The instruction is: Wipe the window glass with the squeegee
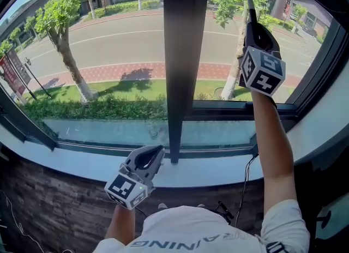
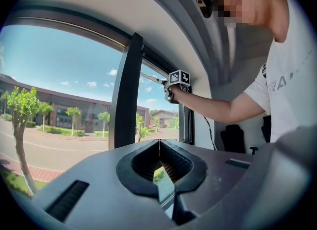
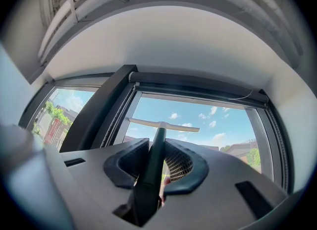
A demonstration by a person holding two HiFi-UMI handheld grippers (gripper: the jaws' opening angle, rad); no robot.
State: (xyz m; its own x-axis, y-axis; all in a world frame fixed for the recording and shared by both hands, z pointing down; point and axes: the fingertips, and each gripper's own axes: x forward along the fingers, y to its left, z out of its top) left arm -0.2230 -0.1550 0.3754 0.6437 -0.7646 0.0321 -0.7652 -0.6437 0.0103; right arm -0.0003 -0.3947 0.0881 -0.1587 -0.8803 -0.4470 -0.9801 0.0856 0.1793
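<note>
Dark squeegee [image 3: 159, 125] clamped in raised right gripper [image 3: 158, 143], arm [image 1: 270, 137] stretched toward glass [image 3: 213, 117].

Sunlit window [image 1: 109, 55], dark mullion [image 1: 184, 55], white sill [image 1: 76, 162]

Hard daylight floods through the clear window glass [image 1: 109, 55], silhouetting the dark vertical metal mullion [image 1: 182, 55]. Green roadside trees [image 1: 54, 14] cast sharp shadows outside. Fisheye bending curves straight edges; corners go black; the white ceiling [image 3: 163, 40] lies shaded.
</note>
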